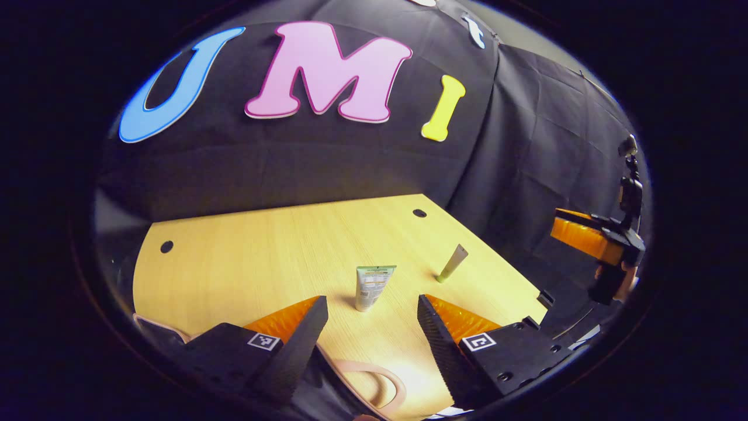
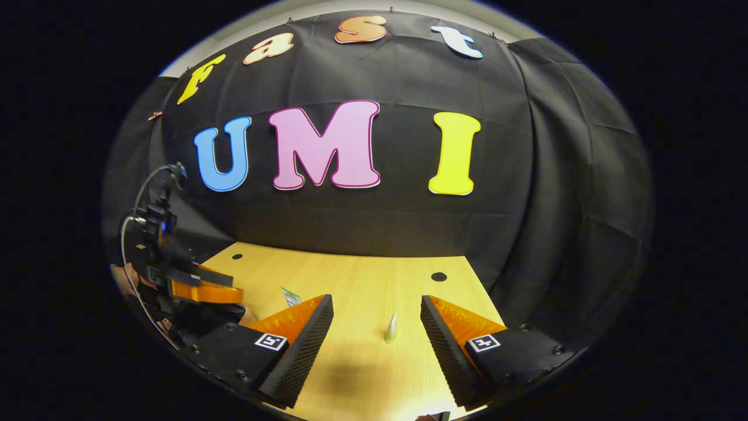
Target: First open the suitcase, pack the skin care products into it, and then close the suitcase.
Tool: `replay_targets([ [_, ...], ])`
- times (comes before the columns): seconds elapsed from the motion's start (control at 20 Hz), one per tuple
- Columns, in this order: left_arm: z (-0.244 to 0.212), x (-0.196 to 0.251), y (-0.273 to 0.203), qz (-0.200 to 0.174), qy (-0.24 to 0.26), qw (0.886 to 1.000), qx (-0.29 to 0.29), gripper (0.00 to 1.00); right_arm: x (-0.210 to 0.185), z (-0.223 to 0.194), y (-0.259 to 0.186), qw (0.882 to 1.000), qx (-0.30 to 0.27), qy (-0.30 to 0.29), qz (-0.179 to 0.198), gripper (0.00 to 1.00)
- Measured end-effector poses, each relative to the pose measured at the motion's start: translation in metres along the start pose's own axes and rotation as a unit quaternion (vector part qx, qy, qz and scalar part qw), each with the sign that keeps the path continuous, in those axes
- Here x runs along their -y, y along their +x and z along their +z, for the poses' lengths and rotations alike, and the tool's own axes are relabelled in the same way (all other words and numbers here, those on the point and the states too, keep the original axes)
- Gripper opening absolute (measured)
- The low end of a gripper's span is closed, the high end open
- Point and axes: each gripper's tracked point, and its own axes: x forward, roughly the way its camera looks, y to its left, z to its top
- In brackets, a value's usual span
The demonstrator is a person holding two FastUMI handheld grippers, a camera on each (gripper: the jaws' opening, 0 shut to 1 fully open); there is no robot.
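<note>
Both tubes stand on their caps on the desk (image 1: 234,263), so a careless reach could topple them. The wide tube (image 1: 372,286) is mid-desk, the slim tube (image 1: 453,263) nearer the right edge. The left hand-held gripper (image 1: 372,333) and the right hand-held gripper (image 2: 377,333) hover with fingers spread, empty. The suitcase (image 1: 374,380), at the near edge, looks unopened; grabbing tubes first would leave nowhere to put them.

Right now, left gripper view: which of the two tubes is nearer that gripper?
The wider tube with the printed label, standing on its cap just ahead of the open left gripper. The slim tube stands farther back and to the right.
</note>
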Motion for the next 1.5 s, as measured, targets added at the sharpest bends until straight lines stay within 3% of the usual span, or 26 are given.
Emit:
replay_targets([
  [0.3, -0.031, -0.002, 0.088, 0.040, -0.015, 0.997, -0.070, 0.97, 0.054, -0.030, 0.018, 0.999, -0.040, -0.001, 0.001, 0.96],
  [0.65, -0.041, -0.023, 0.165, 0.074, -0.010, 0.992, -0.098, 0.97, 0.057, -0.073, 0.053, 0.995, -0.089, 0.013, 0.036, 0.95],
  [0.75, -0.047, -0.022, 0.180, 0.067, -0.020, 0.992, -0.104, 0.97, 0.056, -0.090, 0.064, 0.993, -0.107, 0.009, 0.046, 0.95],
  [0.8, -0.045, -0.023, 0.175, 0.069, -0.026, 0.992, -0.105, 0.95, 0.054, -0.101, 0.070, 0.992, -0.117, 0.006, 0.053, 0.95],
  [0.85, -0.046, -0.023, 0.182, 0.076, -0.023, 0.991, -0.104, 0.58, 0.051, -0.111, 0.079, 0.990, -0.125, 0.002, 0.061, 0.95],
  [1.1, -0.050, -0.020, 0.185, 0.075, 0.007, 0.990, -0.121, 0.54, 0.034, -0.174, 0.138, 0.978, -0.185, -0.023, 0.094, 0.96],
  [1.4, -0.044, -0.007, 0.170, 0.061, 0.028, 0.988, -0.138, 0.53, 0.019, -0.218, 0.197, 0.975, -0.205, -0.009, 0.088, 0.96],
  [1.5, -0.034, -0.003, 0.161, 0.057, 0.011, 0.989, -0.133, 0.53, 0.024, -0.218, 0.206, 0.977, -0.202, -0.001, 0.073, 0.53],
])
